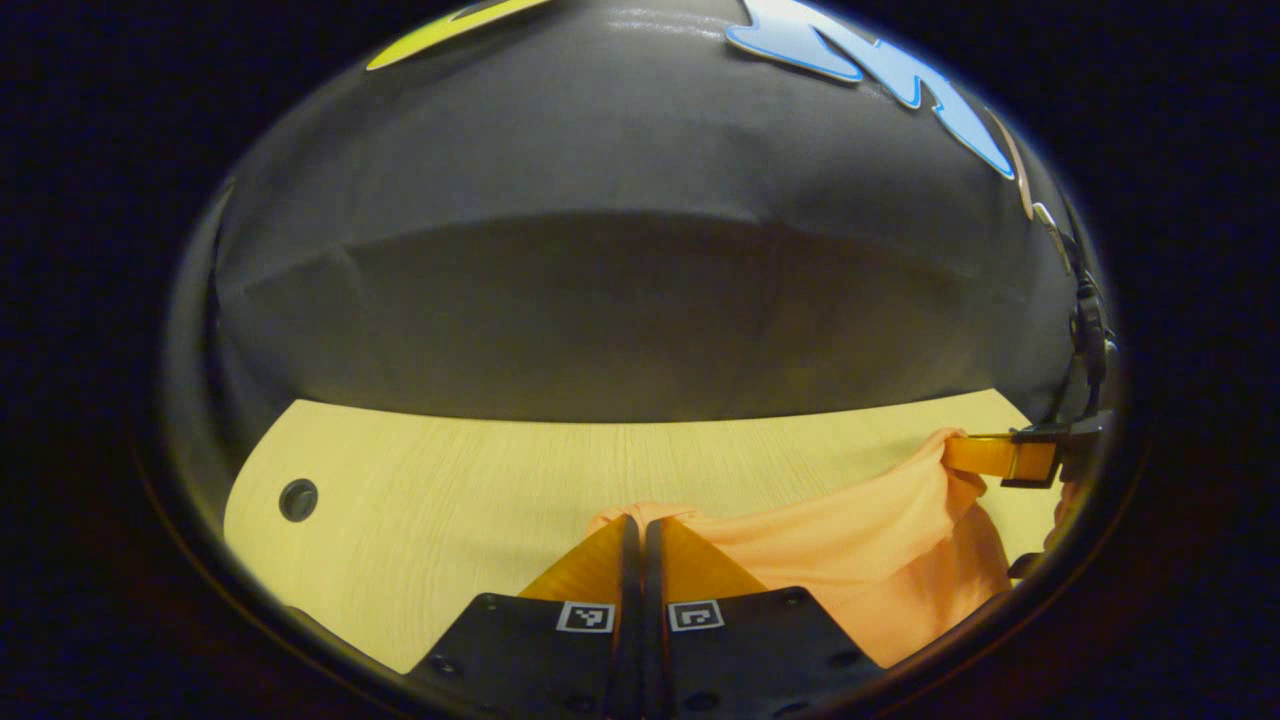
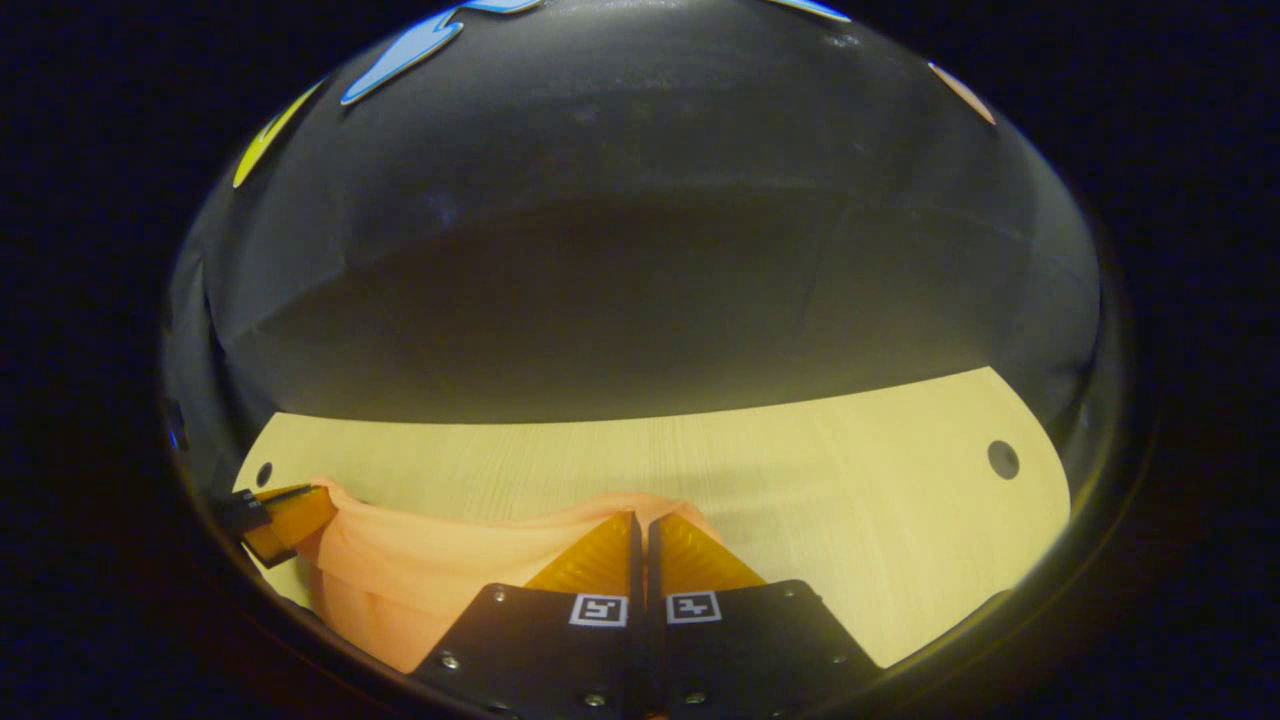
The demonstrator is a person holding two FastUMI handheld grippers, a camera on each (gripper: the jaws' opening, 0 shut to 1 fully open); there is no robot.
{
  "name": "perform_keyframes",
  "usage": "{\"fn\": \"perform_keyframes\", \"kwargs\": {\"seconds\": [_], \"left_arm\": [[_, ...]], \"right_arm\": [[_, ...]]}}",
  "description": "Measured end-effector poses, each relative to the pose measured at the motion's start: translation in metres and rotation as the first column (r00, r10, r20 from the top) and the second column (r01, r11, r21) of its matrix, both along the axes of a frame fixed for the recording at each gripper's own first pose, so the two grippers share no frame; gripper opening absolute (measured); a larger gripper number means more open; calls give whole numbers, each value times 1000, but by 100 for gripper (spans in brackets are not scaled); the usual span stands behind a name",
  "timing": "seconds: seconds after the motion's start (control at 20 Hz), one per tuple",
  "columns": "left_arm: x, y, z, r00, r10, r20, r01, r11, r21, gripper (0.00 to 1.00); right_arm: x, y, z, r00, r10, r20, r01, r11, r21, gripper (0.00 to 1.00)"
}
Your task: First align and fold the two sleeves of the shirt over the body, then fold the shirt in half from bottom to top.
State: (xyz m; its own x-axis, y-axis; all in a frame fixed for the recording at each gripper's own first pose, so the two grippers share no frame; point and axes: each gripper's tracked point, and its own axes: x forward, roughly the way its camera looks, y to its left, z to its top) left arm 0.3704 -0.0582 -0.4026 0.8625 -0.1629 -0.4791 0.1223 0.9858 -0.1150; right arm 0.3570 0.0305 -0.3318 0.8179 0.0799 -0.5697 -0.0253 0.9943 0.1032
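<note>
Above the pale wooden tabletop (image 1: pixel 450 480), the soft orange cloth shirt (image 1: pixel 860 540) hangs stretched between both tools, lifted at its edge and sagging toward the wood in between. At the bottom of the left gripper view, the left gripper (image 1: pixel 641 525) is clenched on the fabric. Likewise the right gripper (image 2: pixel 641 522) pinches the shirt's edge, fingers pressed together. A dark round hole (image 1: pixel 298 499) marks the table's far corner
</note>
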Motion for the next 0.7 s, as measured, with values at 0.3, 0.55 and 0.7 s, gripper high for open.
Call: {"fn": "perform_keyframes", "kwargs": {"seconds": [0.3, 0.55, 0.7], "left_arm": [[-1, 3, -20, 999, 42, -29, -44, 998, -51, 5], [-4, 0, -23, 999, 24, -49, -25, 999, -23, 11], [-7, 2, -15, 998, 41, -45, -41, 999, 5, 59]], "right_arm": [[-3, -2, -5, 999, 24, -41, -25, 999, -28, 4], [-6, 1, -9, 998, 6, -61, -6, 1000, -9, 2], [-7, 1, -8, 997, 3, -71, -3, 1000, -7, 6]]}}
